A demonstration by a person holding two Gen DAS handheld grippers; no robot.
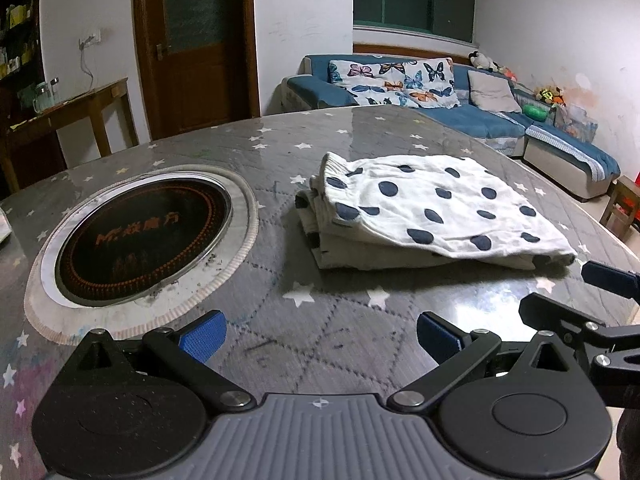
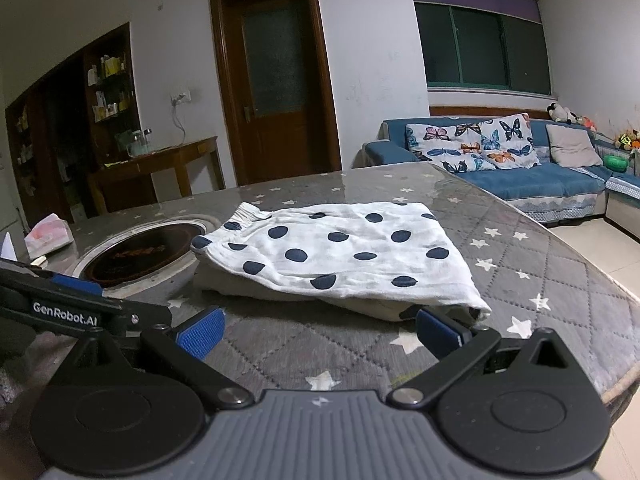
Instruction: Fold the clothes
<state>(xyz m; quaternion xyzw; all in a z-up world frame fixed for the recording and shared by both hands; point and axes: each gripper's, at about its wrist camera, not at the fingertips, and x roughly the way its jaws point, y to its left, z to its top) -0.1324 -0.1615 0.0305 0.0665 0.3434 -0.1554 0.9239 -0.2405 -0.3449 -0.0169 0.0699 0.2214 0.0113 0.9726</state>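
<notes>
Folded polka-dot garment [image 1: 432, 208] amid bare table [image 1: 328, 340], both grippers' fingers [image 1: 204, 336] spread.

Bare table [image 1: 280, 320] lies before both tools; folded garment [image 1: 432, 216] and inset cooktop [image 1: 144, 236] flank it.

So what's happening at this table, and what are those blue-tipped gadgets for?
A person is folding clothes with a hand-held claw in each hand. The white garment with dark dots already lies folded in a neat stack on the star-patterned table, beside a round built-in cooktop. The left claw and the right claw are both open, empty, and just short of the garment.
</notes>
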